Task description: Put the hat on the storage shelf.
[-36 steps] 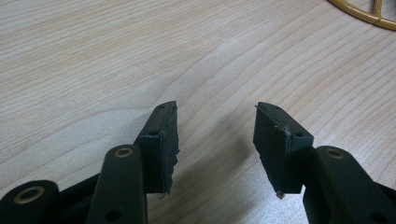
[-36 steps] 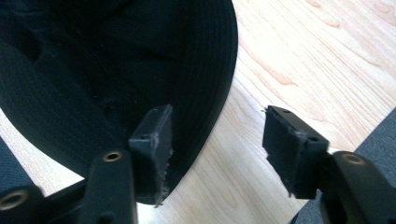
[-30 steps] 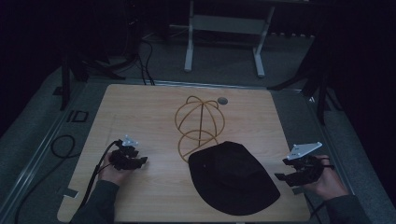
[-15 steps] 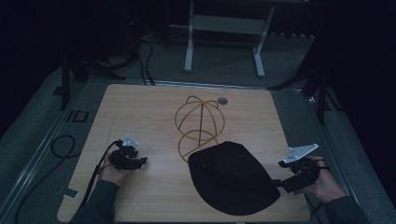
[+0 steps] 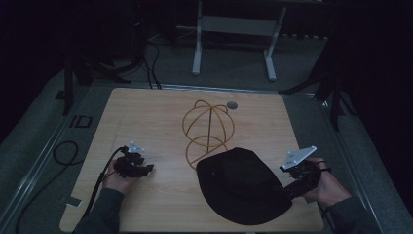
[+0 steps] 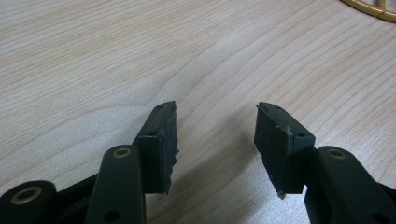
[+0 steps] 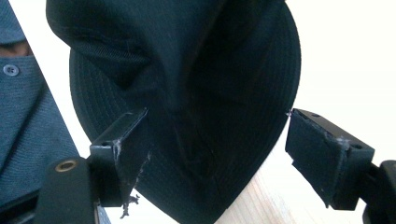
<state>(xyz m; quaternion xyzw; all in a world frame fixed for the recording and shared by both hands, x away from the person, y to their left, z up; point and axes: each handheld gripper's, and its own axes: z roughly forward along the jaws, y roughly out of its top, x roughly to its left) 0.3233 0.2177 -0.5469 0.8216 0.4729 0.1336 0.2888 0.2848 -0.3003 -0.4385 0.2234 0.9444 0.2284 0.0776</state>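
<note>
A black brimmed hat (image 5: 241, 185) lies flat on the wooden table (image 5: 160, 112), near its front right. Just behind it stands a gold wire hat stand (image 5: 208, 127). My right gripper (image 5: 288, 187) is at the hat's right brim edge; in the right gripper view it is open (image 7: 217, 140), its jaws wide on either side of the hat's brim (image 7: 196, 93) without touching it. My left gripper (image 5: 143, 168) rests low over bare wood at the front left, open (image 6: 215, 133) with nothing between its fingers.
A small grey round disc (image 5: 232, 105) sits in the table behind the stand. A cable (image 5: 63, 153) trails off the left edge onto the grey floor. A white metal frame (image 5: 234, 29) stands beyond the table. A person's sleeve (image 7: 28, 121) lies by the hat.
My right gripper has moved left and slightly down, from off the hat's right side up to its brim. The left gripper has stayed where it was.
</note>
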